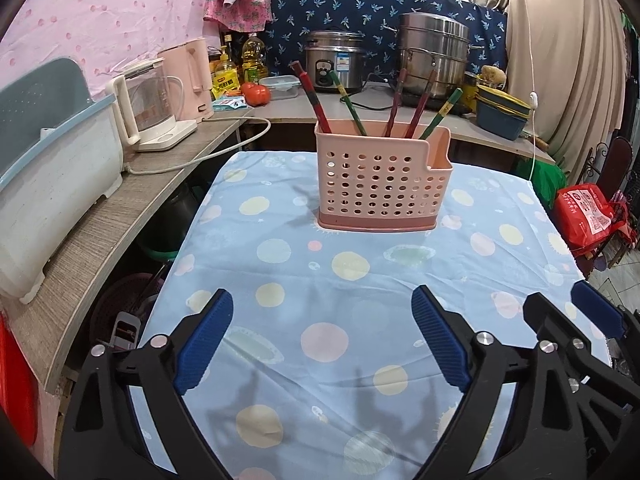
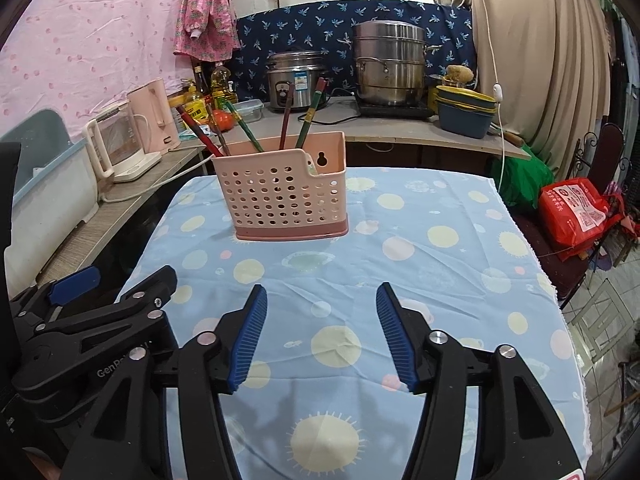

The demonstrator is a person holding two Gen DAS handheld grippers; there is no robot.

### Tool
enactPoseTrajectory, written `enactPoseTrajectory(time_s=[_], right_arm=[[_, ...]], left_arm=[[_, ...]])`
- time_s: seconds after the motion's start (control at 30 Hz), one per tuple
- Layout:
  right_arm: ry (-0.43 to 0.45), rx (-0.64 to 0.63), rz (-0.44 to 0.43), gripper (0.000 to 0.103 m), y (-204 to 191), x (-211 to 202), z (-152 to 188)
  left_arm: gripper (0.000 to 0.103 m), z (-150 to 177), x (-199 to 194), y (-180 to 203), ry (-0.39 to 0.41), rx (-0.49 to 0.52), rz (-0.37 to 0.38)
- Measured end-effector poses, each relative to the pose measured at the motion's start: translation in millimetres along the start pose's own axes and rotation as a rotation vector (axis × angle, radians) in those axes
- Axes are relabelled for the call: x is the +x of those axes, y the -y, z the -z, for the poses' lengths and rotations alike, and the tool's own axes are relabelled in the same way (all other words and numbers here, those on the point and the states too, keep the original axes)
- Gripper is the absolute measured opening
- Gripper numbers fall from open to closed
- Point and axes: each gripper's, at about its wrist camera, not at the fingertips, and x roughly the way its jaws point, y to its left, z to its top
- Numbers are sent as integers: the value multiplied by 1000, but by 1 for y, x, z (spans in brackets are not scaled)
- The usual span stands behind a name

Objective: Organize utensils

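A pink perforated utensil holder (image 1: 382, 186) (image 2: 286, 196) stands upright on the blue dotted tablecloth (image 1: 340, 320) (image 2: 420, 260). Several red and green chopsticks (image 1: 318, 98) (image 2: 200, 132) lean inside it, tips up. My left gripper (image 1: 322, 320) hovers low over the near part of the cloth, open wide with nothing between its blue pads. The right gripper (image 2: 322, 320) is beside it on the right, open too, and holds nothing. Each gripper shows at the edge of the other's view: the right gripper (image 1: 560, 316) and the left gripper (image 2: 120, 280).
A counter (image 1: 120, 208) runs along the left and back, with a glass kettle (image 1: 152, 108), a pink jug, oil bottles, a rice cooker (image 1: 338, 64) and a steel steamer pot (image 1: 434, 60). Stacked bowls (image 2: 466, 110) and a red bag (image 2: 576, 212) sit at the right.
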Motion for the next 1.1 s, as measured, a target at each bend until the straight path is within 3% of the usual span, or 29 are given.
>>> enactPoseTrajectory(time_s=[0.2, 0.3, 0.37, 1.1], right_arm=[[-11, 18, 12, 84, 7, 0, 4], [-8, 19, 14, 87, 9, 0, 7], [-9, 21, 17, 97, 9, 0, 9], [-4, 22, 23, 96, 10, -1, 13]], left_arm=[[95, 5, 2, -6, -15, -20, -18], [96, 7, 4, -7, -29, -24, -10], [96, 9, 5, -8, -29, -27, -29], [96, 15, 7, -5, -39, -4, -66]])
